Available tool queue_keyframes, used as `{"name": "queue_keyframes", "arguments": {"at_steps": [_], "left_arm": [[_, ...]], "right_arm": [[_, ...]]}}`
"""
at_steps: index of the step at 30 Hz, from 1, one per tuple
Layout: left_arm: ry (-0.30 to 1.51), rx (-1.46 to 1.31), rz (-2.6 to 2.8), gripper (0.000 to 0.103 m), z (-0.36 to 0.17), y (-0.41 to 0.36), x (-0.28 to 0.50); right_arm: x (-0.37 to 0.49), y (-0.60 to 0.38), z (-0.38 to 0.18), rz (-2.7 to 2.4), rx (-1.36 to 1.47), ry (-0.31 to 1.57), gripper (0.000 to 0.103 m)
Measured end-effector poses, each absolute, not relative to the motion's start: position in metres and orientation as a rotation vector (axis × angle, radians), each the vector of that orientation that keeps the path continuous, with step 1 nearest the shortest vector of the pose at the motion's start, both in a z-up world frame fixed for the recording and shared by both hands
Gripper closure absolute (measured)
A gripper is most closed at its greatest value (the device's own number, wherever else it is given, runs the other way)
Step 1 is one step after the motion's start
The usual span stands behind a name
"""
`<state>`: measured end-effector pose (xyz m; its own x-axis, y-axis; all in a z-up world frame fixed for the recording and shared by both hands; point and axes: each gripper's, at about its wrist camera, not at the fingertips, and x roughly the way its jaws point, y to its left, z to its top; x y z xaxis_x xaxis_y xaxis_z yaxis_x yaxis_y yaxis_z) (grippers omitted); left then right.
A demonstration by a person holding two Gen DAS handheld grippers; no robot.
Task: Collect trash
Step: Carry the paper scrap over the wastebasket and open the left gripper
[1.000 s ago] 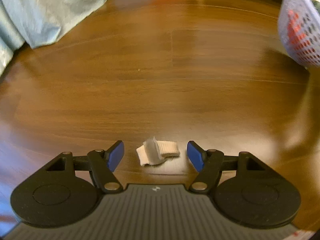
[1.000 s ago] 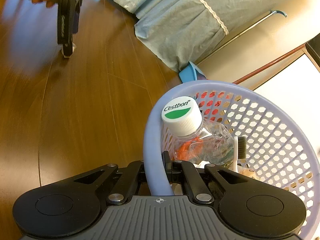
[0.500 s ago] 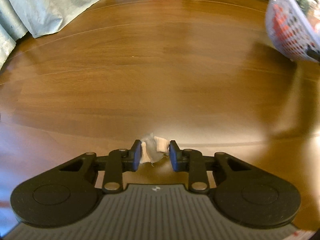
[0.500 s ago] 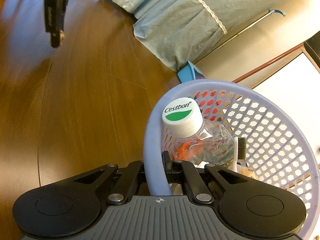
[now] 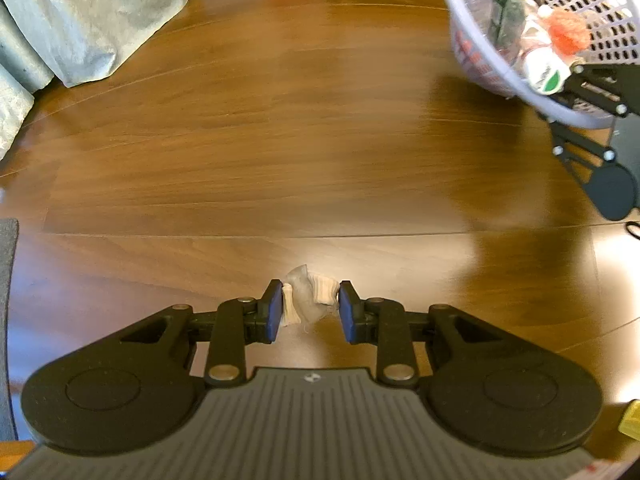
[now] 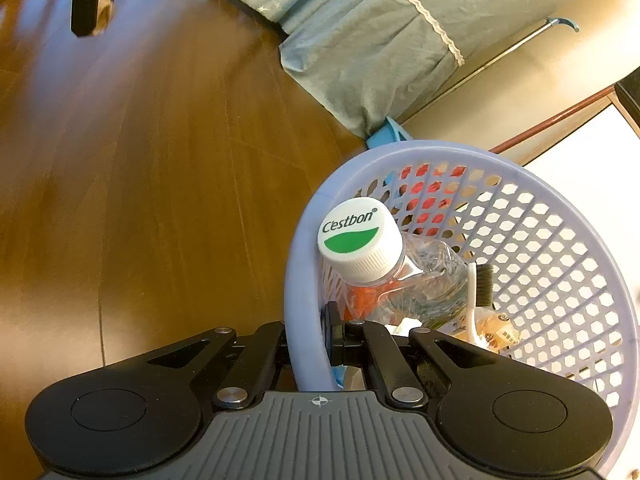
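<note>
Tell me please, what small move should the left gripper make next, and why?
Probably carry it toward the basket. The left gripper is shut on the crumpled scrap, clear of the floor, and the right gripper holds the basket's rim up to the right, open side facing it.

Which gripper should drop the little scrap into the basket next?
Left. The left gripper is shut on the crumpled scrap, lifted off the floor. The right gripper is busy, clamped on the basket rim.
</note>
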<state>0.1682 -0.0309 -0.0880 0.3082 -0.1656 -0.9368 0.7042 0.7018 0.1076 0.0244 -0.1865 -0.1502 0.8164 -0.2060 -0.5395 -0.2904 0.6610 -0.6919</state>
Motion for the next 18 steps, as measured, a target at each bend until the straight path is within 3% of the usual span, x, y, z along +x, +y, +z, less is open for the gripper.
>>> {"name": "queue_keyframes", "arguments": {"at_steps": [18], "left_arm": [[1.082,0.523,-0.592,0.078,-0.043,-0.034,0.141]], "right_arm": [[0.011,-0.181,-0.139,0.086,-0.857,0.631,0.103]]}}
